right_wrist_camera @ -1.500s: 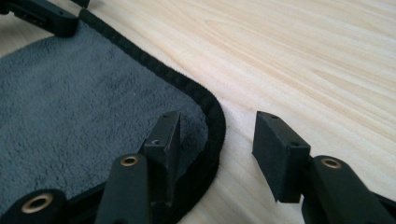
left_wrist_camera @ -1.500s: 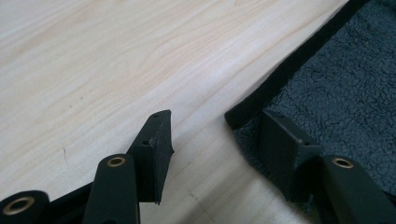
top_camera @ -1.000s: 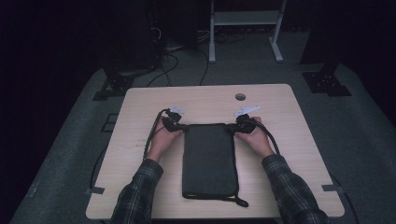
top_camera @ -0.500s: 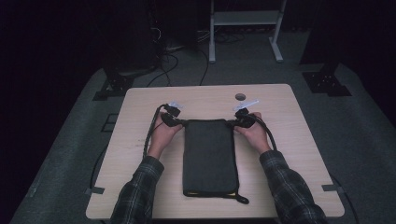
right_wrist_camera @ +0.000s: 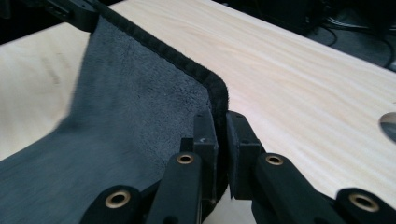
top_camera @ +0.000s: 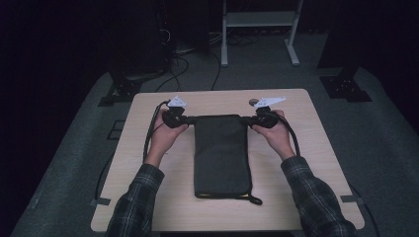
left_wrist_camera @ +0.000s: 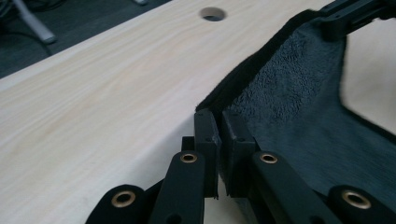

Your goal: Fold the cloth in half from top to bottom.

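A dark grey towel (top_camera: 221, 158) lies folded lengthwise down the middle of the wooden table (top_camera: 138, 148), its far edge lifted and stretched between the two grippers. My left gripper (top_camera: 182, 120) is shut on the far left corner; in the left gripper view the pads (left_wrist_camera: 207, 135) pinch the towel (left_wrist_camera: 299, 107) at its hem. My right gripper (top_camera: 253, 122) is shut on the far right corner; in the right gripper view the towel (right_wrist_camera: 130, 102) hangs from the closed jaws with its edge running away to the other gripper (right_wrist_camera: 77, 14). A small loop (top_camera: 255, 200) trails at the towel's near end.
A round cable hole (top_camera: 253, 102) sits in the table near the far edge, just beyond the right gripper. Black cables (top_camera: 147, 143) trail from the left gripper over the table's left side. A white metal stand (top_camera: 257, 29) and more cables lie on the floor beyond.
Both hands have risen and moved apart toward the far edge, lifting the towel's far corners off the table and pulling that edge taut between them.
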